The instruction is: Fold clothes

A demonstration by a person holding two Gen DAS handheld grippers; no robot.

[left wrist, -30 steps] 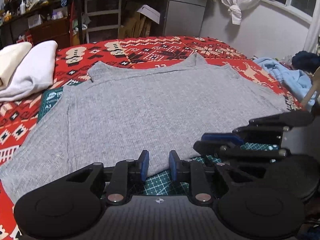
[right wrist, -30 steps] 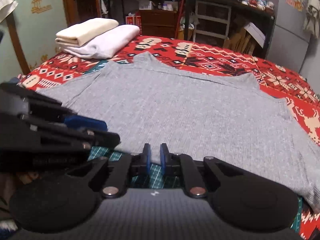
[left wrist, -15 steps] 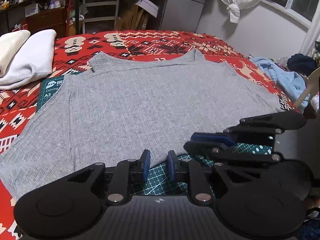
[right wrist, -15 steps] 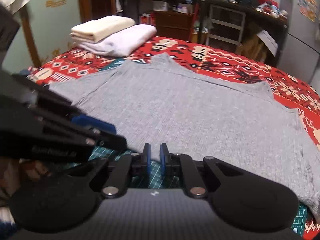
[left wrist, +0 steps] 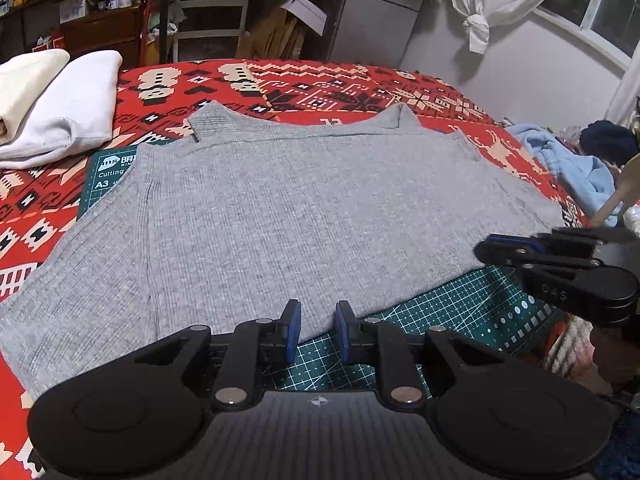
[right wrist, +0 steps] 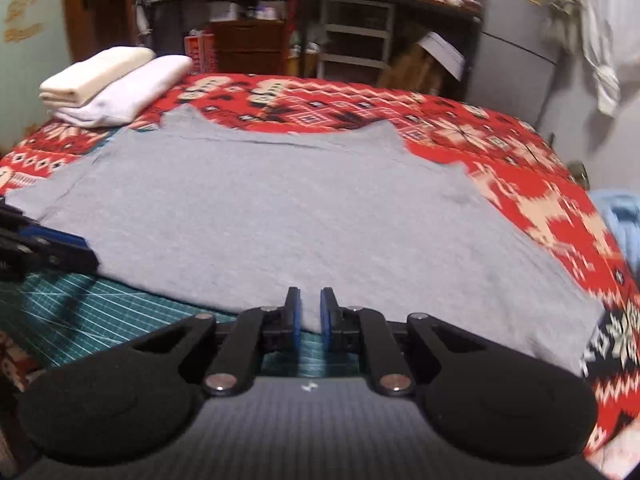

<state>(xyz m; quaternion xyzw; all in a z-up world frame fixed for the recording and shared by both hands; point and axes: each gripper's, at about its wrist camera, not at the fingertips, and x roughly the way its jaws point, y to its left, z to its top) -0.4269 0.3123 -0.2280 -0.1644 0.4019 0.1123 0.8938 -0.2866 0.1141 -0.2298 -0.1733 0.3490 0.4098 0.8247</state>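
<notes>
A grey ribbed sweater (left wrist: pixel 300 208) lies flat on the bed, neckline at the far side and hem toward me; it also fills the right wrist view (right wrist: pixel 300 208). My left gripper (left wrist: pixel 318 326) sits at the near hem, open, with the hem's edge showing in the gap. My right gripper (right wrist: pixel 310 316) is at the hem further right, open by a narrow gap with grey cloth seen between the pads. The cloth is not lifted. Each gripper shows at the edge of the other's view: the right gripper (left wrist: pixel 486 248) and the left gripper (right wrist: pixel 86 258).
A green cutting mat (left wrist: pixel 460 304) lies under the sweater on a red patterned blanket (left wrist: pixel 320 88). Two folded white garments (left wrist: pixel 68 100) sit at the far left. Light blue clothes (left wrist: pixel 576 168) are heaped off the right side. Shelves and drawers stand behind the bed.
The two grippers have drawn apart along the hem, the right one moving to the right. The right wrist view has swung right. The sweater lies as before.
</notes>
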